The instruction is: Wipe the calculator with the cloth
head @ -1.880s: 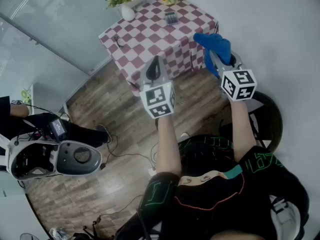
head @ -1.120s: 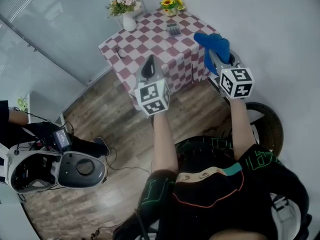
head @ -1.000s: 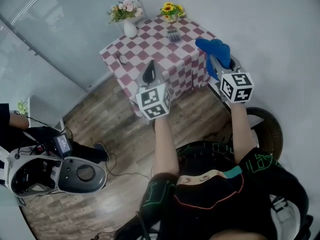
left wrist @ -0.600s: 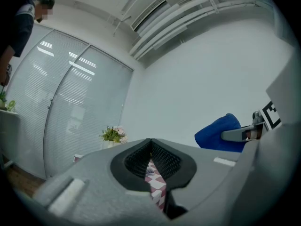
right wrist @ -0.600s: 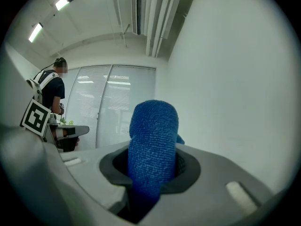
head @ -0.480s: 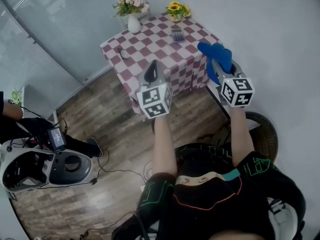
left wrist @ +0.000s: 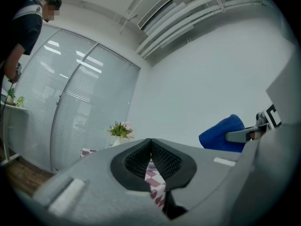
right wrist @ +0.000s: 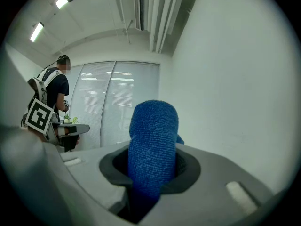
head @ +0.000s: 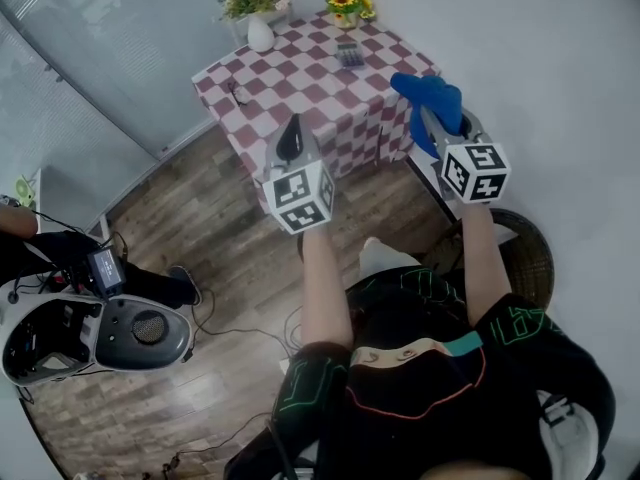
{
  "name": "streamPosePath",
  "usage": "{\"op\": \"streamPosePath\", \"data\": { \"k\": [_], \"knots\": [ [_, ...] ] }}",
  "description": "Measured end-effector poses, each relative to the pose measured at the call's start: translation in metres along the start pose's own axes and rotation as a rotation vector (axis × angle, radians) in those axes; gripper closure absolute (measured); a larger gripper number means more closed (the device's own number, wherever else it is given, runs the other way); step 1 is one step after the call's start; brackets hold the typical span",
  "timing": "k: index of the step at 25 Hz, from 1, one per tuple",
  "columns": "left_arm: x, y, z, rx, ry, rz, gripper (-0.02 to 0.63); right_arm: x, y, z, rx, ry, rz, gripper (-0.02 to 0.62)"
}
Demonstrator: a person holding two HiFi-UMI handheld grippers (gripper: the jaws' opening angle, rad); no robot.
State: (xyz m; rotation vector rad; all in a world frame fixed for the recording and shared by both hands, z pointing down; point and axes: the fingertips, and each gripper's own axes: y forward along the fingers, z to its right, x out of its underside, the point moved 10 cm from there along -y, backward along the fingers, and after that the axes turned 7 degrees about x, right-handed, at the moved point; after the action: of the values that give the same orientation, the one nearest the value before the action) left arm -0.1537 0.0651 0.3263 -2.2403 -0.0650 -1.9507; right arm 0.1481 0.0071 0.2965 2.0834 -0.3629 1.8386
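A small grey calculator [head: 349, 54] lies on the far part of the red-and-white checkered table [head: 300, 73], near the yellow flowers. My right gripper [head: 432, 110] is shut on a blue cloth [head: 428, 98], held in the air off the table's right corner; in the right gripper view the cloth [right wrist: 153, 145] stands up folded between the jaws. My left gripper [head: 290, 140] is shut with nothing in it and hovers above the table's near edge. In the left gripper view its jaws [left wrist: 151, 150] meet, and the blue cloth [left wrist: 225, 134] shows at the right.
A white vase of pink flowers [head: 257, 13] and a pot of yellow flowers [head: 346, 1] stand at the table's far edge. A small dark object [head: 235, 92] lies at its left. A wicker basket [head: 520, 258] and a seated person with equipment [head: 70, 308] are on the wooden floor.
The table has come a little closer and shifted in the head view as the person steps towards it. Both grippers stay raised, the right still holding the cloth.
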Motion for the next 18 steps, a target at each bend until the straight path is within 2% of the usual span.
{"op": "streamPosePath", "data": {
  "k": [3,8,13,18],
  "knots": [
    [0.001,0.001,-0.001,-0.009,-0.014,-0.006,0.595,0.003,0.002,0.001,-0.004,-0.002,-0.004,0.48],
    [0.01,0.019,0.003,0.024,0.018,-0.02,0.595,0.011,0.015,0.01,0.014,0.024,-0.006,0.48],
    [0.018,0.038,-0.003,0.011,0.026,-0.029,0.595,0.02,0.039,0.012,0.002,0.04,-0.016,0.481],
    [0.037,0.072,-0.005,0.075,0.013,-0.059,0.595,0.037,0.066,0.024,0.01,0.044,-0.059,0.48]
  ]
}}
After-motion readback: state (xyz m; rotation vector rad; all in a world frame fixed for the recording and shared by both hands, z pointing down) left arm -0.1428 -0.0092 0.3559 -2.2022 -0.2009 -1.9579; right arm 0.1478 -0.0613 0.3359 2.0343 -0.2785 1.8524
